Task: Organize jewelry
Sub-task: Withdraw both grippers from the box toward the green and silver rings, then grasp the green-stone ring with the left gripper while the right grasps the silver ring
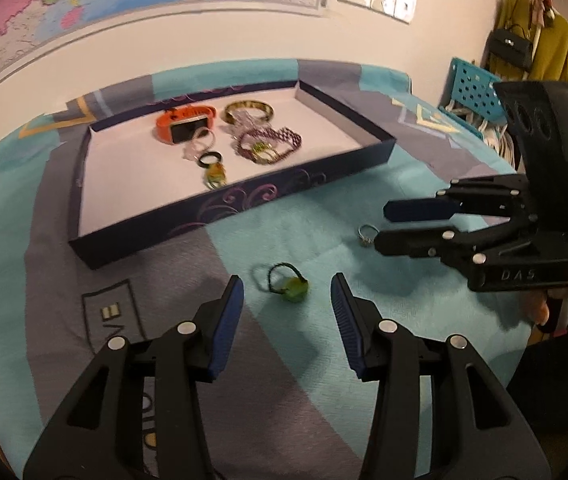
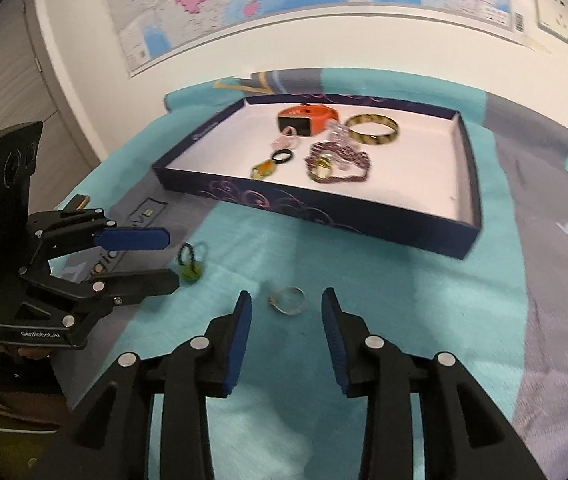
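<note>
While parted and holding nothing, left claw hovering over green pendant on desk; right claw likewise parted above silver ring. Beyond, navy tray with orange watch and bangle.

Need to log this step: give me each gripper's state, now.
Left gripper: open, empty, green pendant on the cloth between its fingers.
Right gripper: open, empty, silver ring lying between its fingers.
</note>
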{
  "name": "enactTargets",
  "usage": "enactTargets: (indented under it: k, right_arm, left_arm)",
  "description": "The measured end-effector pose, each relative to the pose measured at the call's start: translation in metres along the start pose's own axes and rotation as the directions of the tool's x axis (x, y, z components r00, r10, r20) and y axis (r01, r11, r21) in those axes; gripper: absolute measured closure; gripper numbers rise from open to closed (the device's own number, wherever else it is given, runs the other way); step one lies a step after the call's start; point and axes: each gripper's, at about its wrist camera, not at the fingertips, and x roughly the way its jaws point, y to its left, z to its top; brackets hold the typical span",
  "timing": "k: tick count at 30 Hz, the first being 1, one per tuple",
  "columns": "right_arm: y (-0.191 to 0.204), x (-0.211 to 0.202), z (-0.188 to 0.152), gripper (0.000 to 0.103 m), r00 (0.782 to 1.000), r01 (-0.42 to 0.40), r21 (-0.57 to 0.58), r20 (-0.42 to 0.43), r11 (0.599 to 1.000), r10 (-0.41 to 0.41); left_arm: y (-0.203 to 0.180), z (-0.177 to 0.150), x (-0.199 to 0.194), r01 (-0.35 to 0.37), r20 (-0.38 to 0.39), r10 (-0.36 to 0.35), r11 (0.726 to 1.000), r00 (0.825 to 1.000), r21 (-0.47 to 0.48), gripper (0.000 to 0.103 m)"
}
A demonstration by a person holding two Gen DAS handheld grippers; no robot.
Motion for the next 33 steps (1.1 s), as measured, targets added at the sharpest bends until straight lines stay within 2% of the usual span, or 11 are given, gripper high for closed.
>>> enactTargets:
  k: [3,7,19,25,27,33]
  right_arm:
    - [-0.003,-0.001,-0.002,0.067,1.0,0.003,0.013,0.003,1.0,-0.003]
    - [-0.002,-0.001,-0.003,0.066,1.0,0.009,0.016,0.003,1.0,-0.009]
    - [0.008,0.004,-0.005,0.066,0.999,0.041,-0.019,-0.003,0.999,-0.041]
    - [0.02,0.009,-0.003,0.067,0.996,0.089,-0.07,-0.004,0.994,-0.089]
    - [0.024,0.01,-0.003,0.075,0.995,0.1,-0.083,-0.004,0.992,-0.101]
    - [0.026,0.011,-0.002,0.084,0.995,0.104,-0.092,-0.004,0.99,-0.105]
  left_arm:
    - [-0.002,0.0,0.009,-0.002,-0.035,0.002,1.0,0.999,-0.005,0.063]
    - [-0.002,0.001,0.013,-0.006,-0.047,0.006,1.0,0.999,-0.009,0.081]
    - [-0.004,0.002,0.013,-0.015,-0.039,0.014,1.0,0.999,-0.015,0.081]
    - [-0.005,0.002,0.014,-0.019,-0.033,0.019,1.0,0.999,-0.015,0.081]
    - [-0.005,0.002,0.013,-0.019,-0.03,0.018,1.0,0.999,-0.017,0.082]
    - [-0.005,0.002,0.012,-0.018,-0.024,0.017,1.0,1.0,-0.02,0.082]
